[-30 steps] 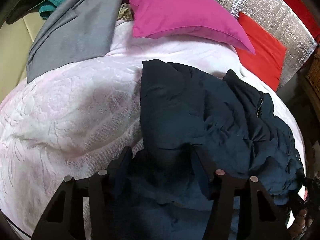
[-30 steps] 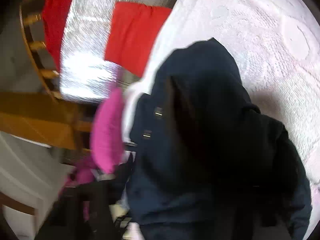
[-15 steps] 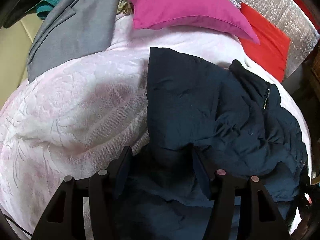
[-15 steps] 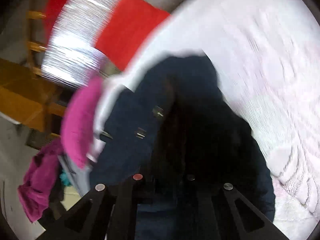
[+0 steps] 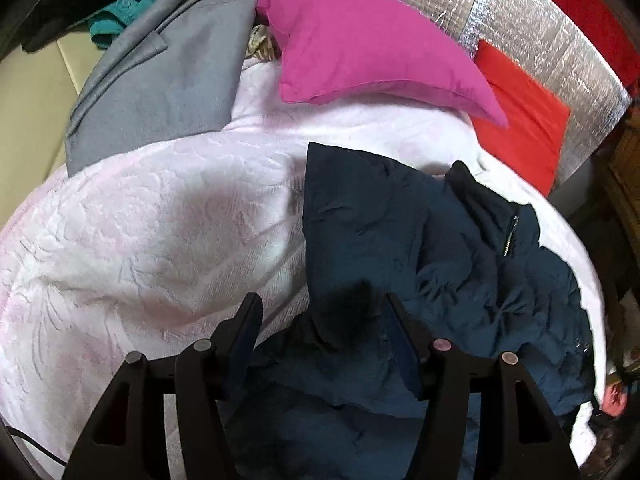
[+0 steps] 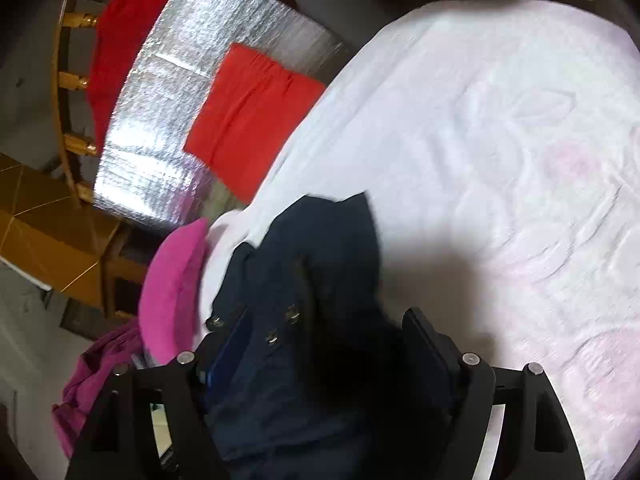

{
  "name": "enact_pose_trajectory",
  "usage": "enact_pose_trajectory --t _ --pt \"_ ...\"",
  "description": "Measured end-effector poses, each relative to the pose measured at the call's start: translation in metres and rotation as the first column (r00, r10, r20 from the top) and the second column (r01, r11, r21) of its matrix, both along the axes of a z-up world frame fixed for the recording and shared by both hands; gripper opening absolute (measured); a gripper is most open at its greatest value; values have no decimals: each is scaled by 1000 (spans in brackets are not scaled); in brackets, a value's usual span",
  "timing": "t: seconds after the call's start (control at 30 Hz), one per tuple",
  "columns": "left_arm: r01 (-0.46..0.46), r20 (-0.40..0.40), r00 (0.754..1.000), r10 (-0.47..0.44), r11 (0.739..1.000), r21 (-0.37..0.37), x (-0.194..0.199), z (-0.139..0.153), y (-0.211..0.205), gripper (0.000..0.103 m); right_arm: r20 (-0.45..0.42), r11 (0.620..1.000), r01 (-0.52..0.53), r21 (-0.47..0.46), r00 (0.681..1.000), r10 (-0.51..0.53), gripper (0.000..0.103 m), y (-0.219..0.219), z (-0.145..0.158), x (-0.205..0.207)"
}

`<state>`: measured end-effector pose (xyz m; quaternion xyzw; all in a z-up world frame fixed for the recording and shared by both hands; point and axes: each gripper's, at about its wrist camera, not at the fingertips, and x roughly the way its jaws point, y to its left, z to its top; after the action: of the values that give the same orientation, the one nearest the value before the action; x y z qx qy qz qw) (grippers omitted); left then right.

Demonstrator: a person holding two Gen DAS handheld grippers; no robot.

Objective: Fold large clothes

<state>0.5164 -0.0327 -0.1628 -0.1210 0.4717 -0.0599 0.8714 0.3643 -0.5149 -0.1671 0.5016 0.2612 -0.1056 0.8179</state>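
Jacket [image 5: 400, 248] rumpled on bedspread [image 5: 160, 240]. Left gripper [image 5: 320, 320] and right gripper [image 6: 328, 332] both spread wide, fabric bunched between fingers, firm hold unclear. Risk: slippery padded cloth sliding out, fold collapsing.

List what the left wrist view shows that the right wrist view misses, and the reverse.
Only the left wrist view shows the folded grey garment and the jacket's zipper. Only the right wrist view shows the wooden chair frame, the jacket's metal snaps and a crumpled magenta cloth. Both show the dark navy jacket, pink pillow, red cushion, silver foil panel and white embossed bedspread.
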Motion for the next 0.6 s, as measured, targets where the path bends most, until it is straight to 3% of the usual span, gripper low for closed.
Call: enact_pose_trajectory --t 0.2,0.33,0.4,0.5,0.57,0.6 --pt "1 -102 995 -5 999 -47 13 -26 -1 73 -54 996 -85 22 995 86 80 6 -23 28" --pt "10 -103 995 -17 998 -61 14 -34 -5 73 -81 991 -116 -74 991 110 77 19 -20 38" --pt "8 -97 995 -14 998 -61 14 -34 -5 72 -97 984 -144 -109 986 133 51 26 -18 44" --pt "13 -88 996 -17 999 -46 16 -32 -9 62 -124 969 -166 -185 982 145 35 39 -12 50" --pt "11 -71 997 -15 999 -45 15 -27 -10 51 -110 965 -151 -214 985 130 30 41 -4 45" --pt "15 -65 998 -18 999 -47 15 -25 -9 50 -82 960 -138 -244 989 121 28 44 5 41"
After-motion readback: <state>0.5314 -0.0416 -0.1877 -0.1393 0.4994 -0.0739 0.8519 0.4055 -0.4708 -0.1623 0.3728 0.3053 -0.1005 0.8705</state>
